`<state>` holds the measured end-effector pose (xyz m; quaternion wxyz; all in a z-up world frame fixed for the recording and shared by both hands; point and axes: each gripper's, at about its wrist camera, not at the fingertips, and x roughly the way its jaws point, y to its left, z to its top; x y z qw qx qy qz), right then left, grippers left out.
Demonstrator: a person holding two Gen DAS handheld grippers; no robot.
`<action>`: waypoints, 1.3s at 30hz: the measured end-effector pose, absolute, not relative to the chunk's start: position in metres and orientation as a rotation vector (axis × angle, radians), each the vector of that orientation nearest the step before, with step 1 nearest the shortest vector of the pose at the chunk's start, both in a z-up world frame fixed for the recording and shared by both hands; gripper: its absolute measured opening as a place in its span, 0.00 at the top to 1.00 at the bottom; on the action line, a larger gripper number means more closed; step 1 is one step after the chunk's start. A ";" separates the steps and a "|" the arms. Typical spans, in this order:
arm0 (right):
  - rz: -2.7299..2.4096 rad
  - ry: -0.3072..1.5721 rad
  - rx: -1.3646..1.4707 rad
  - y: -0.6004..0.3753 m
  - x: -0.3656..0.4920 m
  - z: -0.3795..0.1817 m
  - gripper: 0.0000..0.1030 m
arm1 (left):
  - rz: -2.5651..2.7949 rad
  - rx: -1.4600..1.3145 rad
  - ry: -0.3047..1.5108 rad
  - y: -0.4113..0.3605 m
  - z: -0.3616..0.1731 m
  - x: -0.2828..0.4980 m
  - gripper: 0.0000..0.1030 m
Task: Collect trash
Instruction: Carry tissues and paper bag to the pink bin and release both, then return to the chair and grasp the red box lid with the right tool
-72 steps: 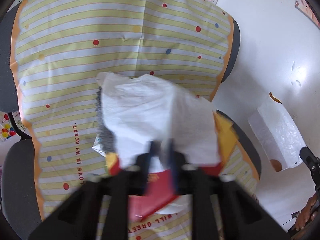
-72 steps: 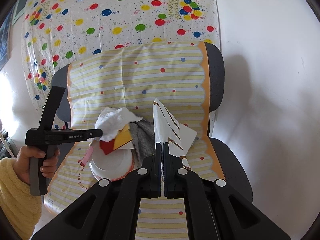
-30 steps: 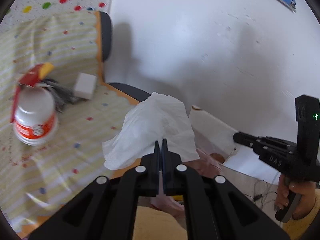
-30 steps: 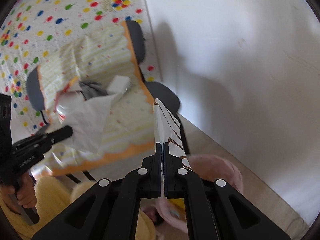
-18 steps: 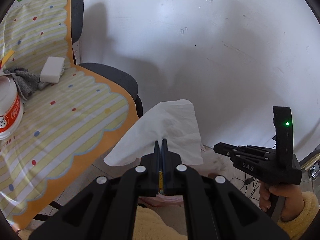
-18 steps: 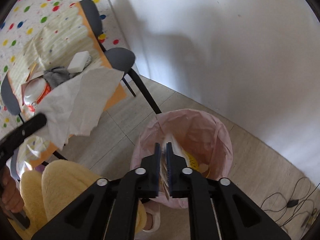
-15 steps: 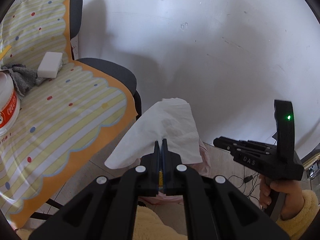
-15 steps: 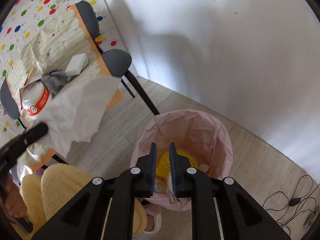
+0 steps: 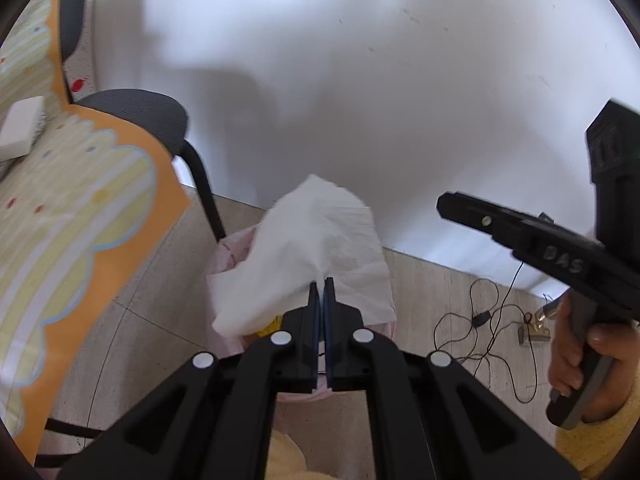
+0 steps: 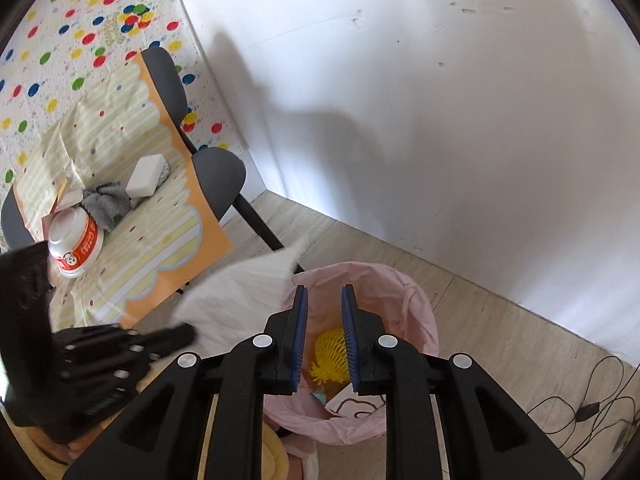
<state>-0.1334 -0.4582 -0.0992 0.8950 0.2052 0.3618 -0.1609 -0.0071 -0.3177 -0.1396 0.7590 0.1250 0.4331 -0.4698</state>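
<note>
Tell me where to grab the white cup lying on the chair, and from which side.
The cup lies tipped on the chair's striped cover, its base toward the camera. Probably best to come from above and pinch across its round sides near the red band; a grey cloth crowds its far end.

My left gripper (image 9: 319,286): matte black, two slim fingers w/ blue pads, four silver screw heads across the angular arms behind them. My right gripper (image 10: 323,294): same black build, blue ribbed pads, four silver screws; seen side-on it reads "DAS" in raised letters. Fuzzy yellow sleeve (image 9: 600,444) at the wrist below its grip.
</note>
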 end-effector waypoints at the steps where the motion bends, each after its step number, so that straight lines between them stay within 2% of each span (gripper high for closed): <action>1: -0.336 0.755 0.427 -0.460 -0.133 -0.101 0.80 | -1.026 0.281 0.955 -0.322 -0.144 -0.007 1.00; 7: -0.341 0.779 0.446 -0.469 -0.134 -0.112 0.80 | -1.019 0.385 1.086 -0.340 -0.181 -0.002 1.00; 14: -0.344 0.797 0.457 -0.469 -0.129 -0.120 0.78 | -0.998 0.409 1.147 -0.348 -0.199 0.010 0.97; 17: -0.347 0.800 0.453 -0.468 -0.129 -0.120 0.73 | -0.996 0.393 1.169 -0.349 -0.199 0.012 0.77; 18: -0.347 0.800 0.450 -0.468 -0.130 -0.120 0.72 | -0.995 0.390 1.164 -0.349 -0.197 0.012 0.66; 19: -0.349 0.798 0.448 -0.468 -0.131 -0.119 0.72 | -0.996 0.385 1.152 -0.349 -0.195 0.012 0.65; 28: -0.346 0.776 0.419 -0.457 -0.135 -0.103 0.71 | -0.935 0.279 0.994 -0.303 -0.149 0.008 0.65; 39: -0.162 0.760 0.311 -0.394 -0.092 -0.074 0.70 | -0.722 0.138 0.849 -0.194 -0.092 0.014 0.63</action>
